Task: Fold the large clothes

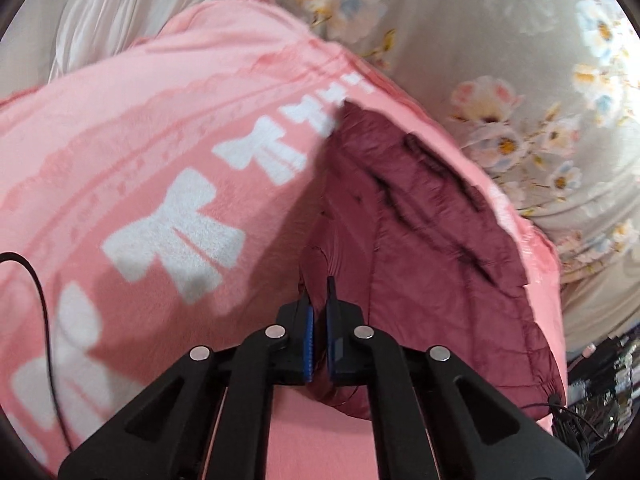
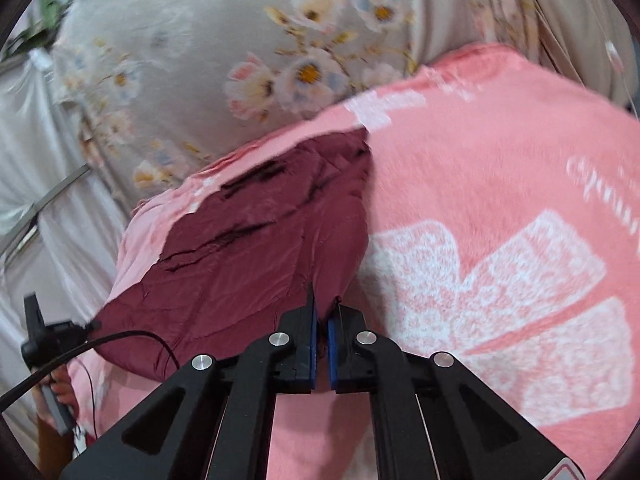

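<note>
I see my left gripper [image 1: 319, 300] with its jaws clamped on a fold of the maroon garment [image 1: 420, 216]. My right gripper [image 2: 323, 312] pinches the same cloth, which lies on the pink blanket [image 1: 140, 128] near its edge beside the floral sheet [image 1: 500, 40].

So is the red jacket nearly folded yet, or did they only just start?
Only just started, it seems. Done: the maroon jacket lies spread on the pink blanket, and no fold shows yet. In hand: the left gripper and the right gripper are each shut on a pinch of its near edge. Left: probably lifting that edge over to make the first fold, then the rest.
</note>
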Tool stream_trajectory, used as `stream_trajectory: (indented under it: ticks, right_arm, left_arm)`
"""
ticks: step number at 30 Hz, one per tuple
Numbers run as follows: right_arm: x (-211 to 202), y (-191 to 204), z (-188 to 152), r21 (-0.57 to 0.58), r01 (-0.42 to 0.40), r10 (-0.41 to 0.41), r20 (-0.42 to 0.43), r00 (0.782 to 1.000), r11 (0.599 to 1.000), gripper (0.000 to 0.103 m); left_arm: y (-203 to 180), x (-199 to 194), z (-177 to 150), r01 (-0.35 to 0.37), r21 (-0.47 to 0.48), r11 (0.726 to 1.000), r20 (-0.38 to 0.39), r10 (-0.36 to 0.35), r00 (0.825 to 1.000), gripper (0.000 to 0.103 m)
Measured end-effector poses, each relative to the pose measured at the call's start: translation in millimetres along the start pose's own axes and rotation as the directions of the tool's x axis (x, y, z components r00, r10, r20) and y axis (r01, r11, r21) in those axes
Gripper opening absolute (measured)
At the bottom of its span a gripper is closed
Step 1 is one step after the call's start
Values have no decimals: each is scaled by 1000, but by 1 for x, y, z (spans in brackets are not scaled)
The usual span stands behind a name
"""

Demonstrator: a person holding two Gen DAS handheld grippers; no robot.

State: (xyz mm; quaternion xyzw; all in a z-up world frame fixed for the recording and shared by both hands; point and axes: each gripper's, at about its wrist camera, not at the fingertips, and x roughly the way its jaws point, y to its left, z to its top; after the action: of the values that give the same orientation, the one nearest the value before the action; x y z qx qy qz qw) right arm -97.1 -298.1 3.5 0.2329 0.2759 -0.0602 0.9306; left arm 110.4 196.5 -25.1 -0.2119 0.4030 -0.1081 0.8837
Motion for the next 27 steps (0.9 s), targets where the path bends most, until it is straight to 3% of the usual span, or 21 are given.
stream_trajectory:
  ticks: [3,9,12,16,18,20,25,27]
  right_arm:
    - [-48,13,-6,-133,-42,49,50,998,990,4]
    - [-151,27,-31,-354,-36,92,144,985,934,4]
    - [-188,35,-33,-383,-23,103,191,976,923,3]
    - [-218,44,-20,-364,-28,139,284,949,931,3]
    - [-219,44,-9,-323,-41,152,329,932,946,3]
    - [-205,41,5,-277,-61,160,348,924,959,3]
    - [-146,36,26,-219,-8,84,340,937,976,3]
    - [-143,36,26,-226,-10,89,342,935,974,3]
  left_arm:
    - [-3,-41,-9,45,26,999,26,-46,999,3]
    - [5,-136,-39,109,45,993,119,-114,986,3]
    - [8,-185,-47,155,42,987,197,-160,967,3]
    - [-6,-238,-48,186,87,979,324,-204,924,3]
    - [-16,-246,-42,191,107,976,361,-217,907,3]
    - [-24,-242,-32,174,123,977,378,-209,902,3]
    - [-38,-194,-9,105,127,986,352,-144,925,3]
    - [-39,-178,-2,102,113,988,327,-134,936,3]
